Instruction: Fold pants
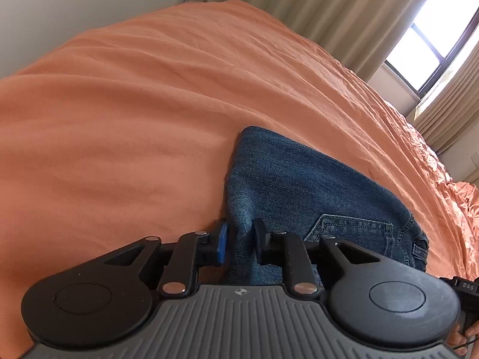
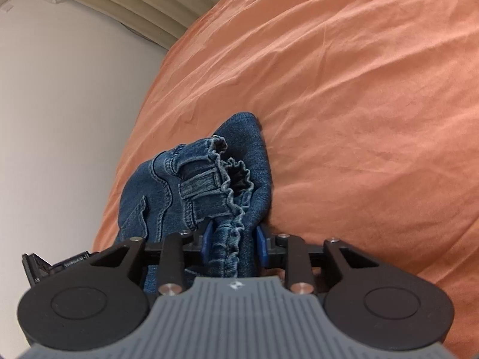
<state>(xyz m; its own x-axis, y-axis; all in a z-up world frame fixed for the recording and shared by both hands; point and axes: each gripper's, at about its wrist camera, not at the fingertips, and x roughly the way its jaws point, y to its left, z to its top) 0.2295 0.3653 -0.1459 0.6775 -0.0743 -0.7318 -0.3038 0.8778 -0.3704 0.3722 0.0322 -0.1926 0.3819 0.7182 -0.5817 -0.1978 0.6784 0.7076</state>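
Blue denim pants (image 1: 299,185) lie bunched on an orange bed sheet (image 1: 119,119), a back pocket showing at the right. My left gripper (image 1: 241,239) is shut on a fold of the denim near its left edge. In the right wrist view the pants (image 2: 209,179) show their elastic waistband and a belt loop. My right gripper (image 2: 235,242) is shut on the waistband edge, with blue pads on both sides of the cloth. The orange sheet (image 2: 359,89) lies beneath.
Beige curtains (image 1: 299,6) and a bright window (image 1: 431,42) stand beyond the bed's far edge. A white wall (image 2: 74,89) runs along the bed's left side in the right wrist view. The sheet is rumpled at the far right (image 1: 455,191).
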